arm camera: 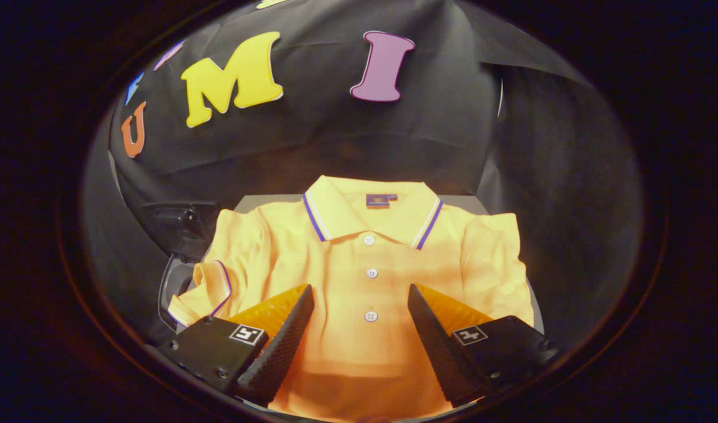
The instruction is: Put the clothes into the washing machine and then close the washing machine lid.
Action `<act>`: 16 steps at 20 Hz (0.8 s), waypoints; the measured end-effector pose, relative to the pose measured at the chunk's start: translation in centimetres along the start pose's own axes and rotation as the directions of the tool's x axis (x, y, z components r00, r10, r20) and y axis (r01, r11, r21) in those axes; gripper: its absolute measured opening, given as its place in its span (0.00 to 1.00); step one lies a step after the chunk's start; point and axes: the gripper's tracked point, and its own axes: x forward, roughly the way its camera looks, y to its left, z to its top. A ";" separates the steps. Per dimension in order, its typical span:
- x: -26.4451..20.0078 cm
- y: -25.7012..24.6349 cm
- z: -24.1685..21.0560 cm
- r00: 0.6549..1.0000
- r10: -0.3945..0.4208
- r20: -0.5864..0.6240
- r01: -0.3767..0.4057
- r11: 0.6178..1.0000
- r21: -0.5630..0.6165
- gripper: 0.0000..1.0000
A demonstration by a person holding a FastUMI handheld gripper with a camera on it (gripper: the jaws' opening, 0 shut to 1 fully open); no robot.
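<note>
Yellow fabric is spreading across the middle of the scene: a polo shirt (359, 264) is lying flat, front up, on a grey table (259, 202), with its collar pointing away from the gripper (360, 305) and its buttoned placket running down between the two fingers. At the far left, a dark object (180, 226) with a curved grey edge is sitting just beside the shirt's left sleeve; what it is cannot be told. That sleeve, trimmed with a blue and white band, is folding over itself near the left finger. The gripper is hovering wide open over the lower chest of the shirt, gripping nothing, the lowest button showing in the gap between its fingers. On the right, the other sleeve is lying bunched beyond the right finger. Black cloth is hanging behind the table.
</note>
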 end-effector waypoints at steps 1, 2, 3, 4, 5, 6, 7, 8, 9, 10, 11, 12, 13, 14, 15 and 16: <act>-0.1 0.0 -0.1 1.000 0.000 -0.003 0.000 1.000 -0.010 1.00; 0.1 0.2 -0.2 1.000 -0.003 -0.018 0.003 1.000 -0.019 1.00; 0.0 0.2 -0.2 0.999 -0.005 -0.032 0.005 1.000 -0.021 1.00; 0.1 0.4 -0.4 0.998 0.000 -0.062 -0.001 1.000 -0.022 1.00; 0.2 0.5 -0.3 0.996 0.012 -0.084 -0.014 1.000 -0.017 1.00; 0.1 0.7 -0.1 0.995 0.019 -0.093 -0.021 1.000 -0.019 1.00; -0.2 0.4 0.0 0.997 0.020 -0.078 -0.022 1.000 -0.016 0.73; -0.2 0.5 0.2 0.998 0.027 -0.064 -0.027 1.000 -0.005 0.45; -0.3 0.4 0.3 0.997 0.024 -0.067 -0.024 1.000 -0.003 0.17; -0.1 0.4 0.2 0.997 0.014 -0.078 -0.014 1.000 0.005 0.10; -0.1 0.5 0.2 0.996 0.005 -0.088 -0.005 1.000 0.004 0.06; -0.1 0.5 0.3 0.996 -0.004 -0.091 0.004 1.000 0.004 0.06; -0.2 0.4 0.3 0.996 -0.012 -0.093 0.012 1.000 0.002 0.06; -0.3 0.3 0.5 0.996 -0.021 -0.082 0.021 1.000 -0.001 0.06; -0.2 0.3 0.5 0.997 -0.029 -0.078 0.030 1.000 0.006 0.06; -0.7 0.4 0.7 0.997 -0.036 -0.075 0.036 0.999 0.005 0.06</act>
